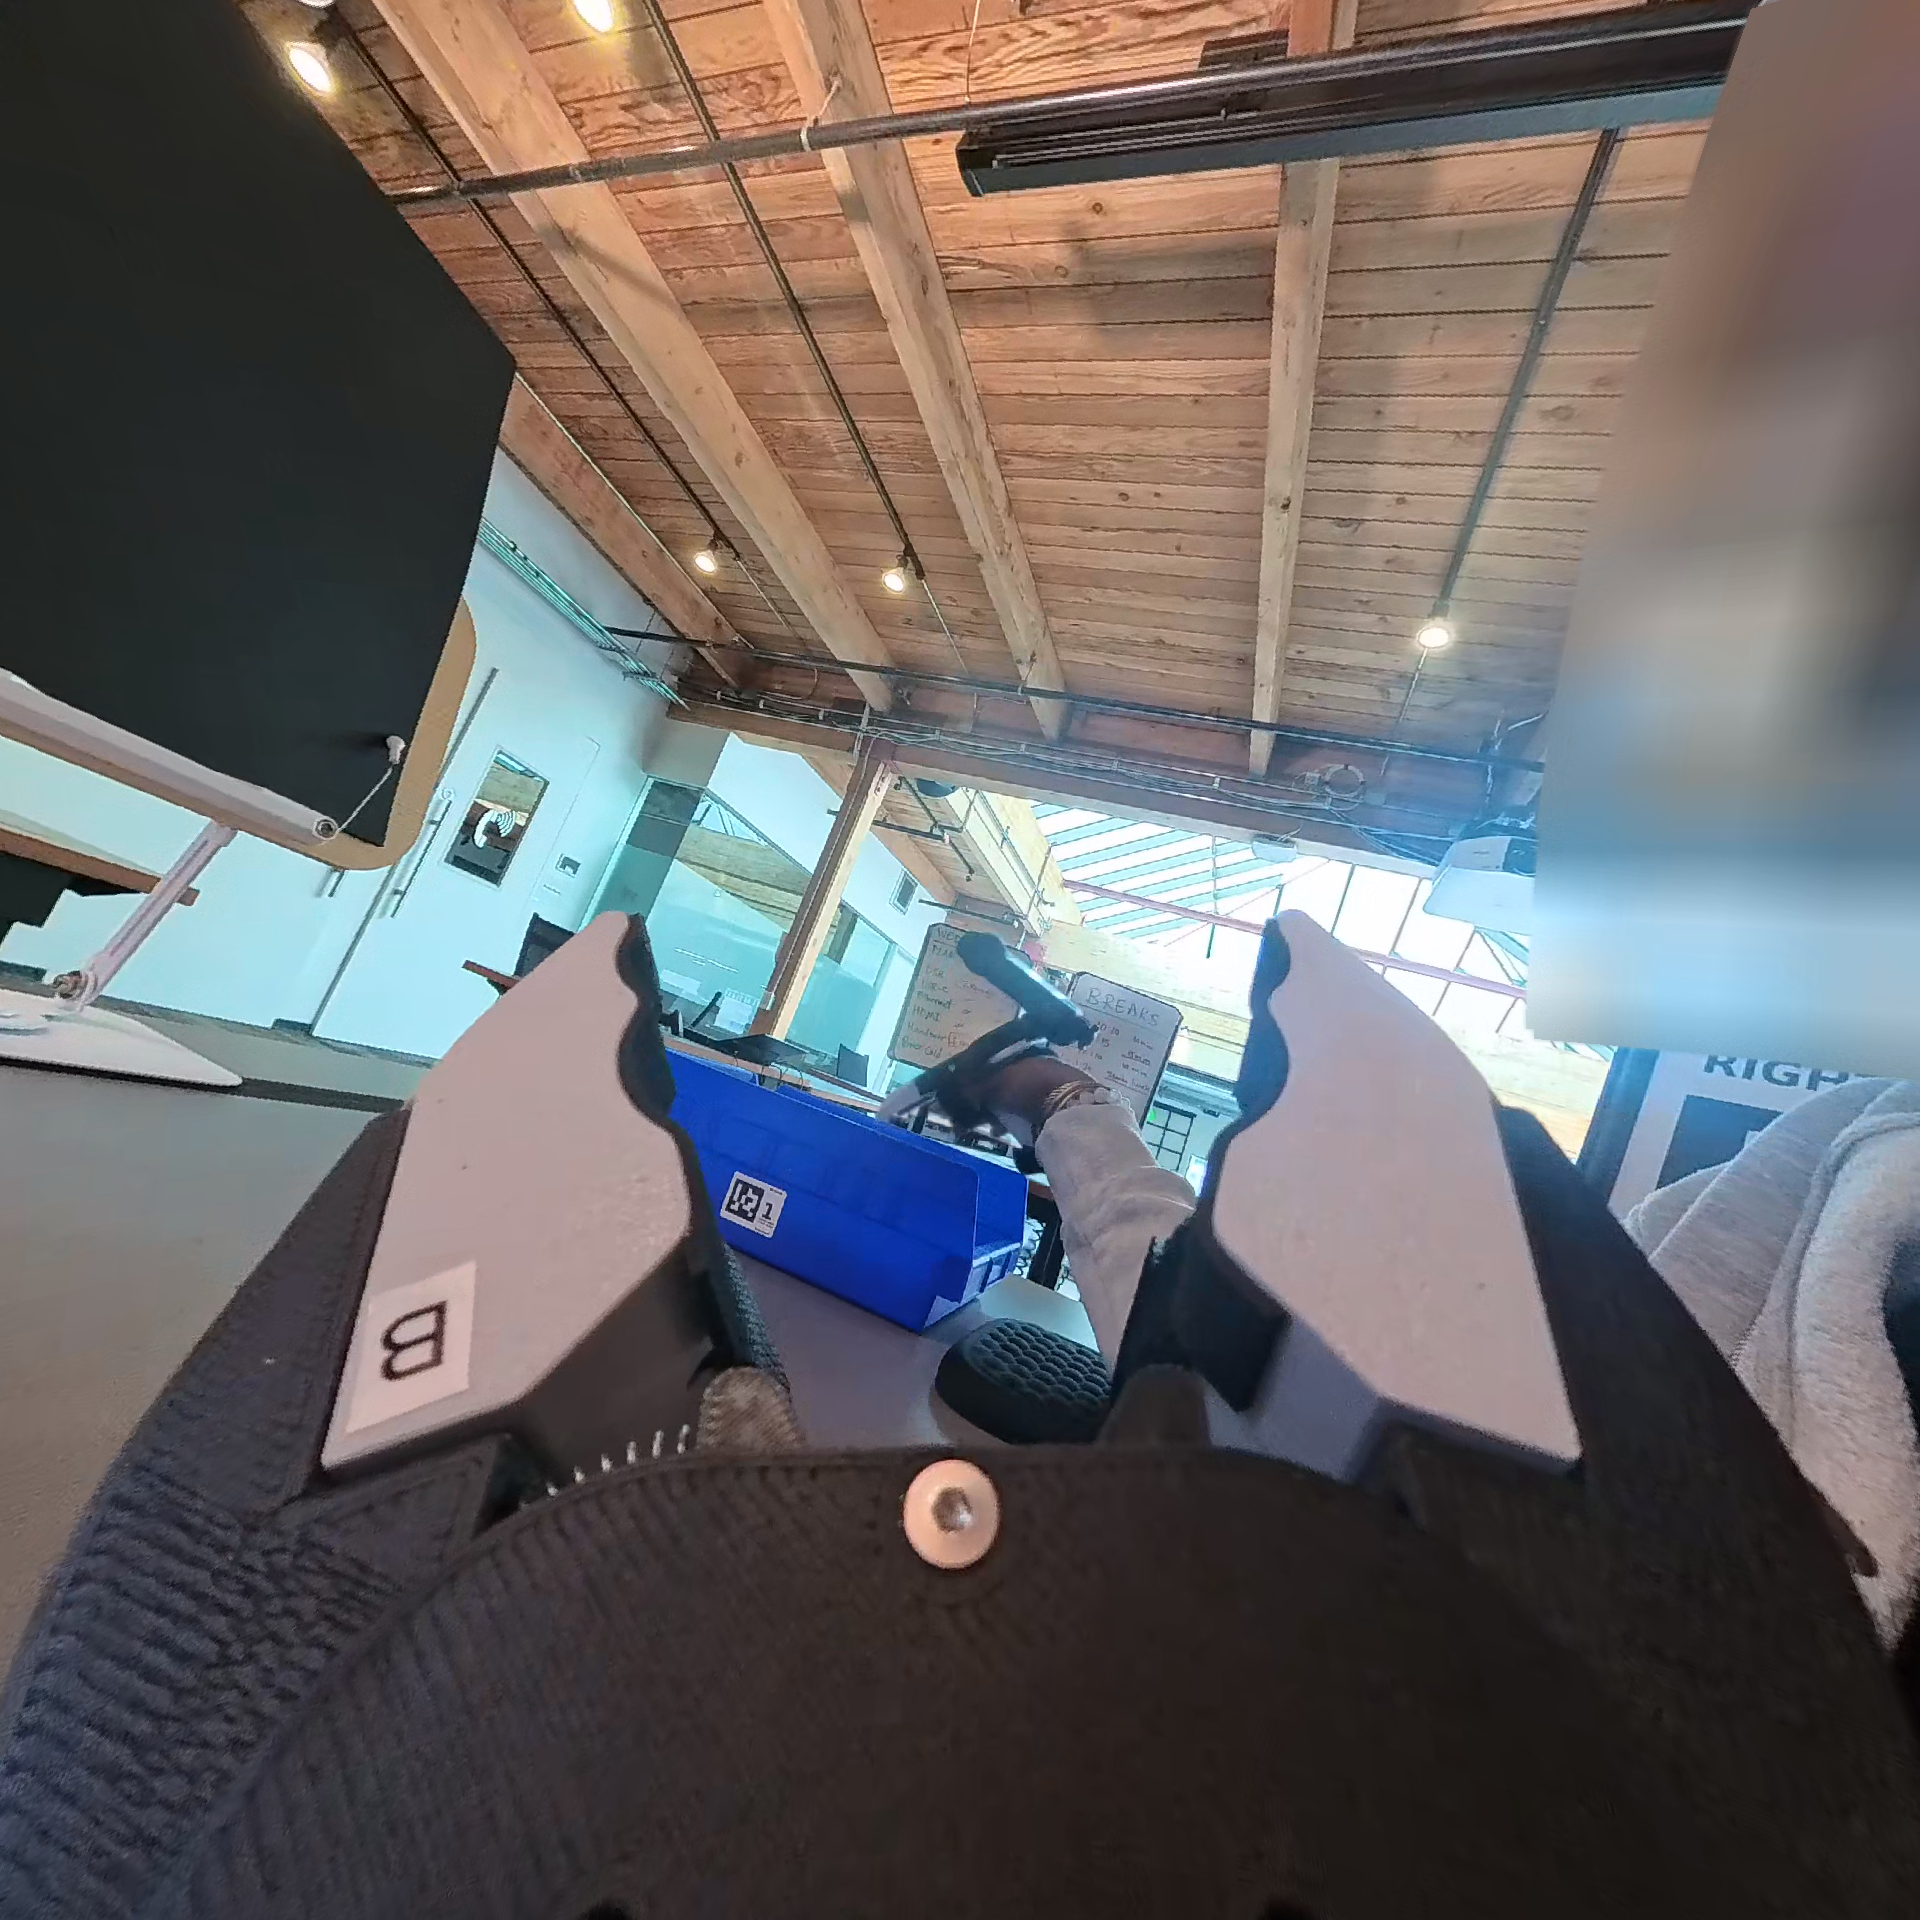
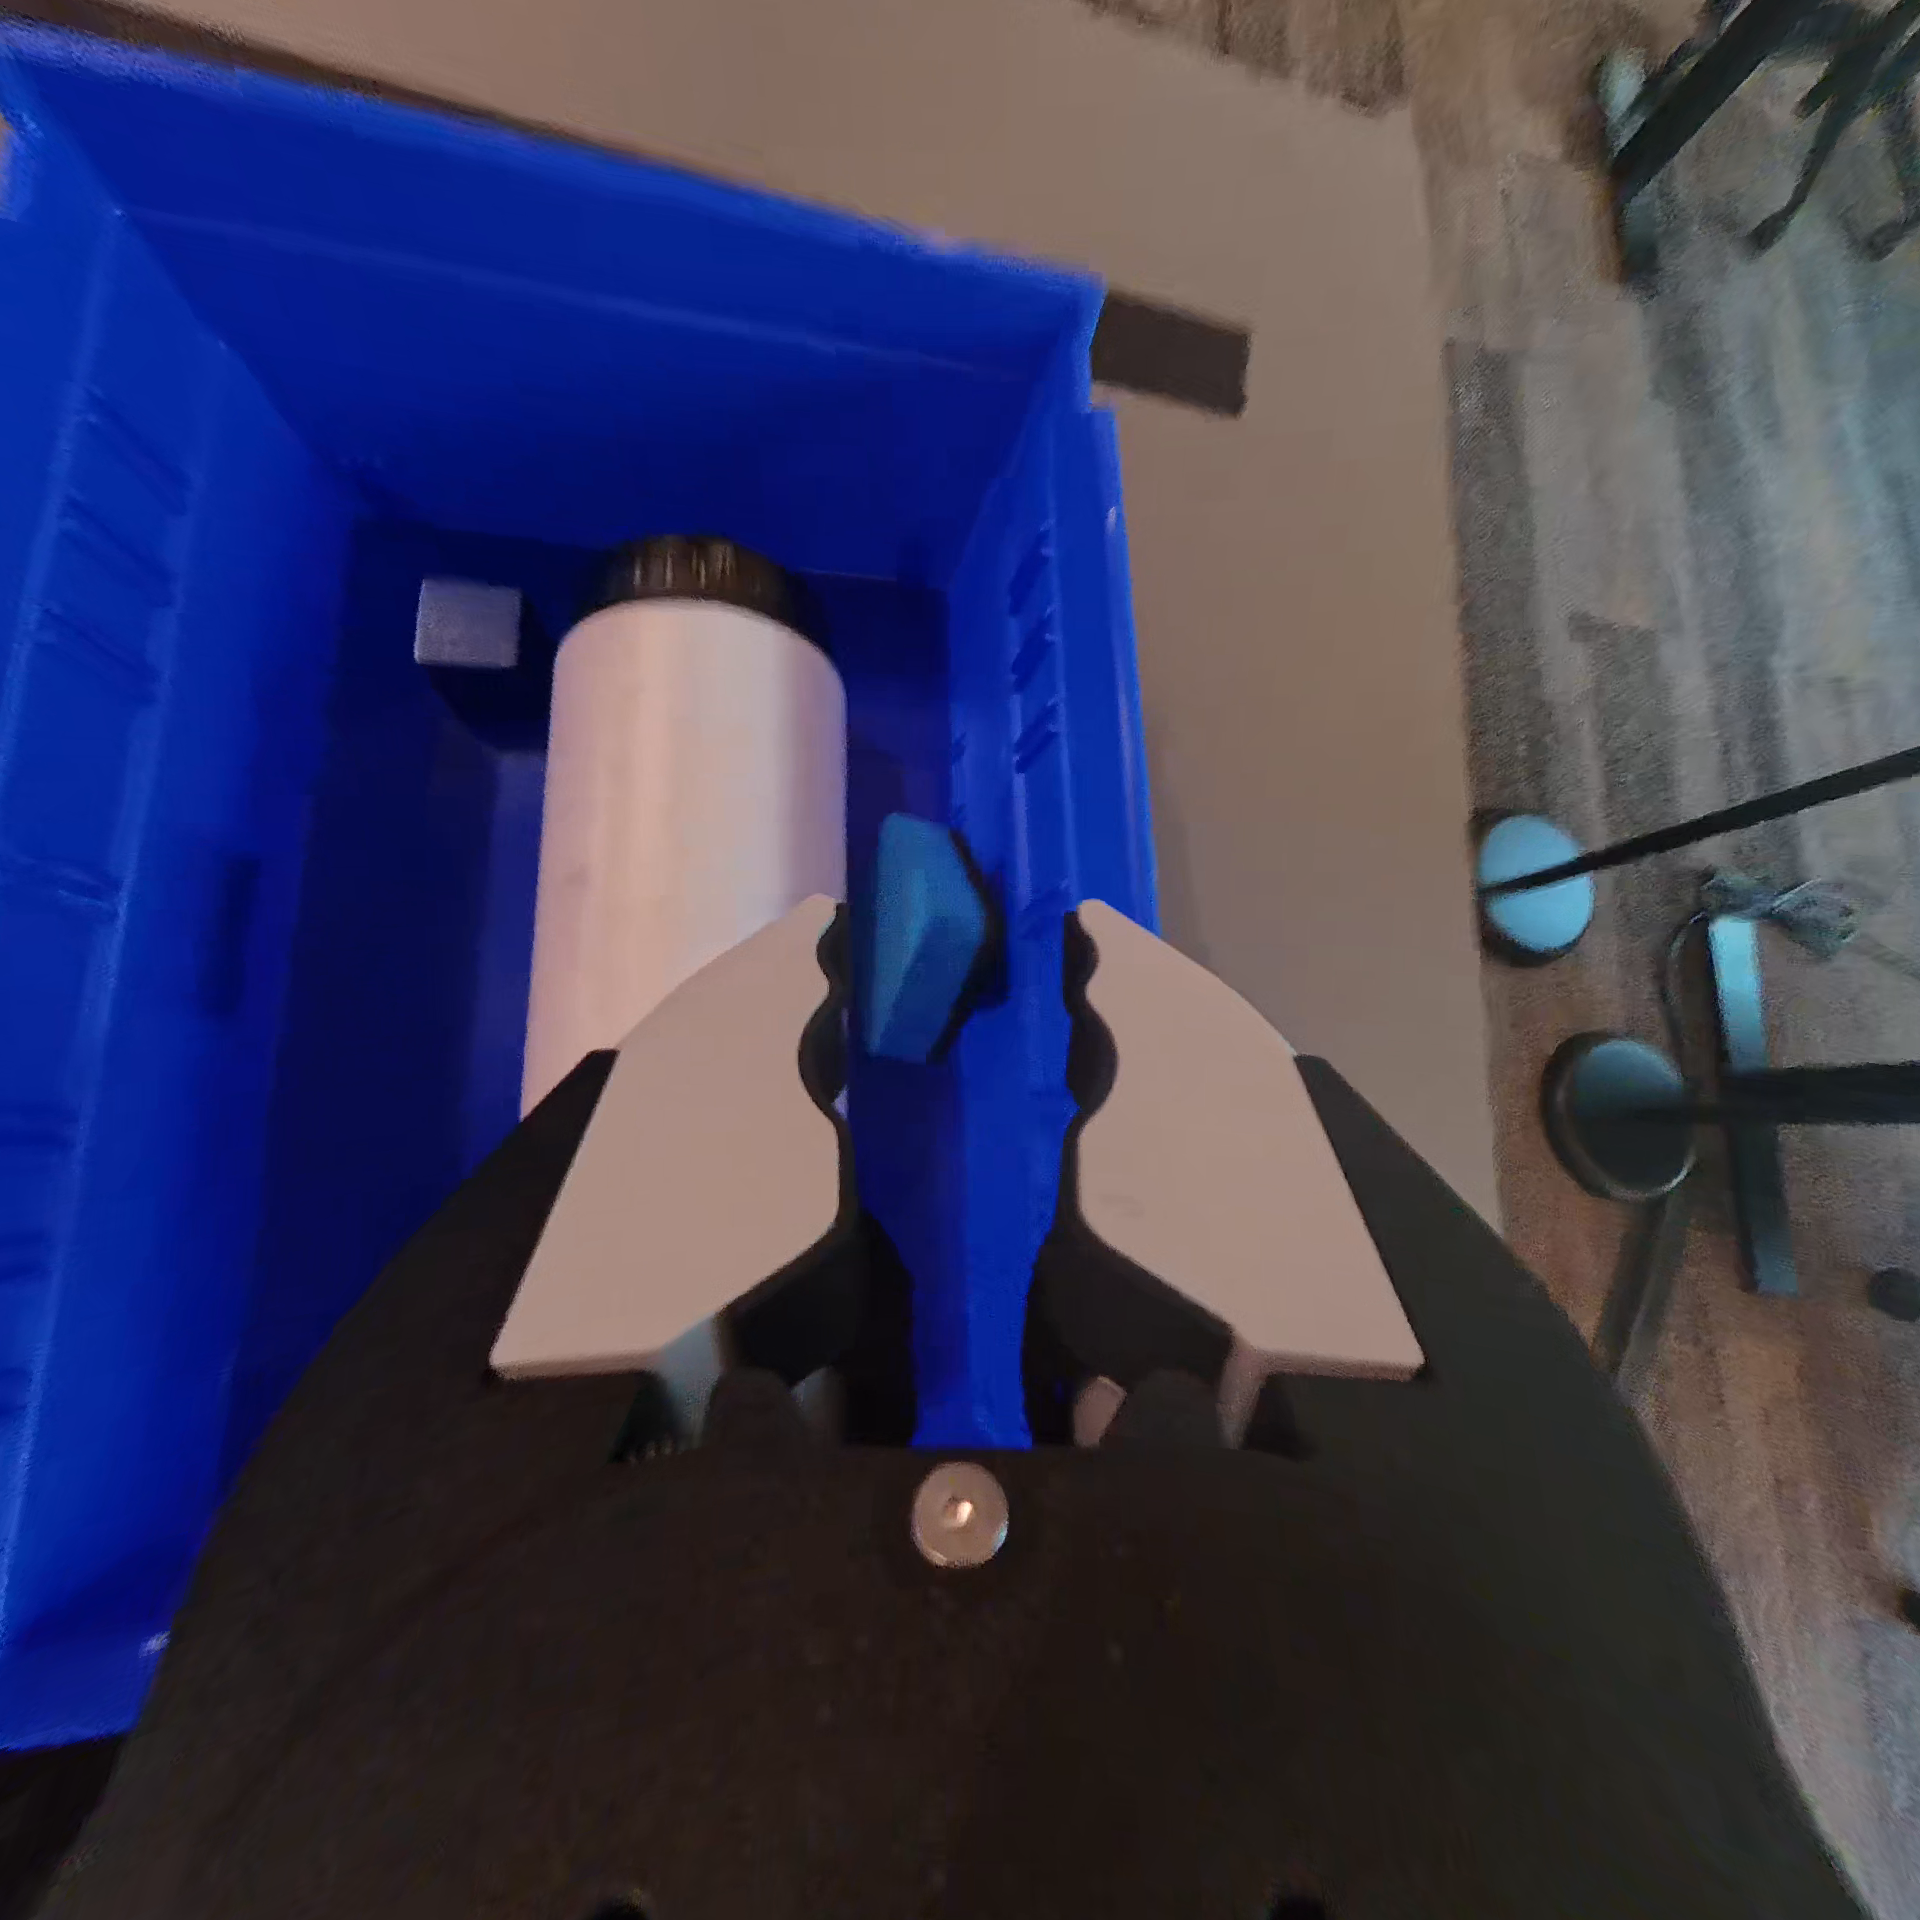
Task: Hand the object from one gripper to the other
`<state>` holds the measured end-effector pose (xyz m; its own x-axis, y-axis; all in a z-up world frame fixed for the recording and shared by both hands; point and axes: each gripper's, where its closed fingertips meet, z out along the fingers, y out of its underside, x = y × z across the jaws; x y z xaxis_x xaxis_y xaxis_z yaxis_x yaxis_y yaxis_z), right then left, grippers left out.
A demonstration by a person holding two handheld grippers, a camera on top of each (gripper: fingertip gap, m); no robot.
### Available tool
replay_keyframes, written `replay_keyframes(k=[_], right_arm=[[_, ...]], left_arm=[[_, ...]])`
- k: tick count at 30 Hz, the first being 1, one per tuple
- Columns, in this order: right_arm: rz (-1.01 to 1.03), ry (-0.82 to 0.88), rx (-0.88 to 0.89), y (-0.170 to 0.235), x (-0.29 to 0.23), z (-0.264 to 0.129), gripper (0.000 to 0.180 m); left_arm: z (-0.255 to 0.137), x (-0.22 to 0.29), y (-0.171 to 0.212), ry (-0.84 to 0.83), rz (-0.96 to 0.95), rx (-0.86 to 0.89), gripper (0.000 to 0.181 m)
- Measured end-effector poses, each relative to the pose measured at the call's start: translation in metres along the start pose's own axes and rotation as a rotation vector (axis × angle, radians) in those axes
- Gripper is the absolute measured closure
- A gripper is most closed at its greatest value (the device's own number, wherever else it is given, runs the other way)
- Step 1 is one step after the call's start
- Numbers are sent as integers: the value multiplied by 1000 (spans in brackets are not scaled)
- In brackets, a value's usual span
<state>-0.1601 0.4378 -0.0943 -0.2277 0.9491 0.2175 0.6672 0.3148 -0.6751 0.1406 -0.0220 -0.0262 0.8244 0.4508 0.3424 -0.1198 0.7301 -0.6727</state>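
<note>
The left gripper [image 1: 951, 997] sits low over a grey table [image 1: 156, 1247], tilted up toward the wooden ceiling [image 1: 1039, 364]. Its jaws stand wide apart and hold nothing. Between its fingers, farther off, a blue bin [image 1: 862, 1216] rests on the table. Beyond the bin, the right gripper shows as a dark shape on a grey-sleeved arm [image 1: 1101, 1195] — raised above the bin. A black ribbed object [image 1: 1023, 1382] lies on the table just ahead of the left gripper's base; its kind cannot be told.

The right gripper [image 2: 954, 935] points down into the bin [image 2: 208, 831]. Its jaws are part open with a narrow gap and grip nothing. The bin's right wall runs up through that gap. In the bin lie 3 things: a white bottle [image 2: 675, 821] with a black cap, on its side; a small grey block [image 2: 468, 621] left of the cap; and a light-blue block [image 2: 914, 935], wedged between bottle and right wall, just ahead of the fingertips — contact cannot be told.
</note>
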Motion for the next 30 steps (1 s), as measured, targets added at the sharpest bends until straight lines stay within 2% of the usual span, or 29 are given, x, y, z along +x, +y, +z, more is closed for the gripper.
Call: replay_keyframes(k=[1, 2, 4, 6, 8, 9, 10, 12, 13, 14, 15, 17, 20, 23, 25, 27, 28, 30], right_arm=[[-12, 26, 57, -9, 4, -4, 136], [-20, 53, 147, -23, 7, -11, 132], [-28, 78, 409, -60, 9, -35, 102], [-22, 107, 753, -100, 9, -75, 73], [122, 112, 1062, -126, 18, -126, 51], [288, 92, 1242, -133, 29, -156, 43], [506, 53, 1464, -130, 43, -193, 53], [903, -83, 1948, -88, 65, -259, 87], [978, -86, 2160, -60, 66, -282, 99], [993, -44, 2290, -41, 65, -296, 98], [986, -28, 2322, -36, 62, -302, 96], [980, -21, 2257, -47, 60, -303, 89], [982, -44, 2233, -55, 52, -304, 94], [1036, -134, 2237, -61, 45, -300, 93], [1035, -171, 2219, -69, 37, -297, 92], [1009, -183, 2207, -76, 28, -297, 94], [993, -195, 2207, -79, 23, -299, 95], [972, -215, 2207, -84, 16, -301, 95]], left_arm=[[0, 0, 0, -1, 1, 0, 73], [0, 0, 0, -1, 2, -1, 73], [1, 0, 1, -1, 6, -5, 73], [1, 1, 1, -1, 10, -8, 74], [1, 1, 2, -1, 13, -10, 74], [1, 1, 2, -2, 15, -10, 74], [2, 1, 2, -3, 16, -11, 74], [2, 1, 2, -4, 20, -14, 74], [2, 1, 2, -5, 23, -17, 74], [3, 2, 2, -7, 27, -17, 74], [3, 2, 2, -11, 29, -18, 74], [4, 2, 0, -21, 38, -19, 74], [6, 5, -15, -50, 122, -14, 77], [1, 1, -53, -117, 307, -52, 80], [-10, -25, -85, -282, 482, -133, 82], [-33, -68, -110, -514, 658, -314, 86], [-52, -96, -117, -655, 714, -465, 92], [-98, -144, -114, -900, 657, -814, 102]])
